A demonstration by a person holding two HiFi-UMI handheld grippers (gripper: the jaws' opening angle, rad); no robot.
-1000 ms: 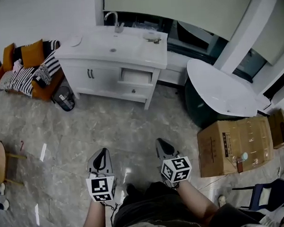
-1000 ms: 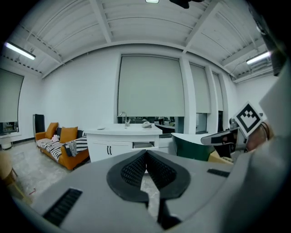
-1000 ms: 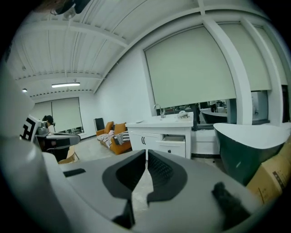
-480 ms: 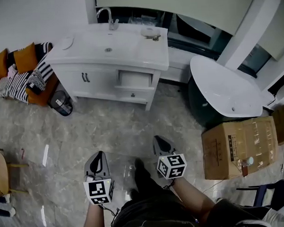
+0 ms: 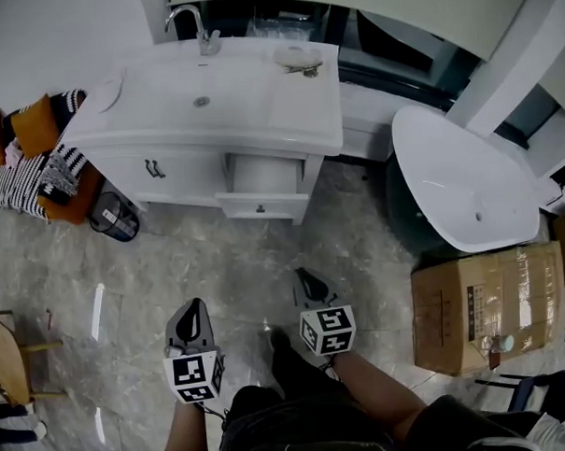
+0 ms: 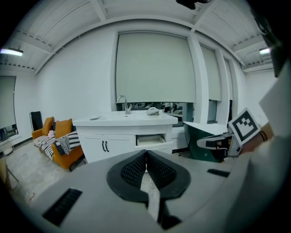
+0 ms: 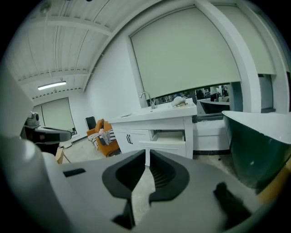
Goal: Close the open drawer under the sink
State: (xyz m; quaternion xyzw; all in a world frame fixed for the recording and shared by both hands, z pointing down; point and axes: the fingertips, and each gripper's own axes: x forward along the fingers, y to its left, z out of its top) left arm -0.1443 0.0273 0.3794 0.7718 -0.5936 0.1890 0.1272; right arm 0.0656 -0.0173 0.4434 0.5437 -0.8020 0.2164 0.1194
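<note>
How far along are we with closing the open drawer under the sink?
Nothing is done yet: the white drawer stands pulled out of the white sink cabinet. In hand: the left gripper and right gripper are both shut and empty, pointing toward the cabinet across the grey marble floor and touching nothing. Left: reach the drawer front and push it flush.

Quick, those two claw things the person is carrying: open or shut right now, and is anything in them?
Left gripper: closed, holding nothing.
Right gripper: closed, holding nothing.
</note>
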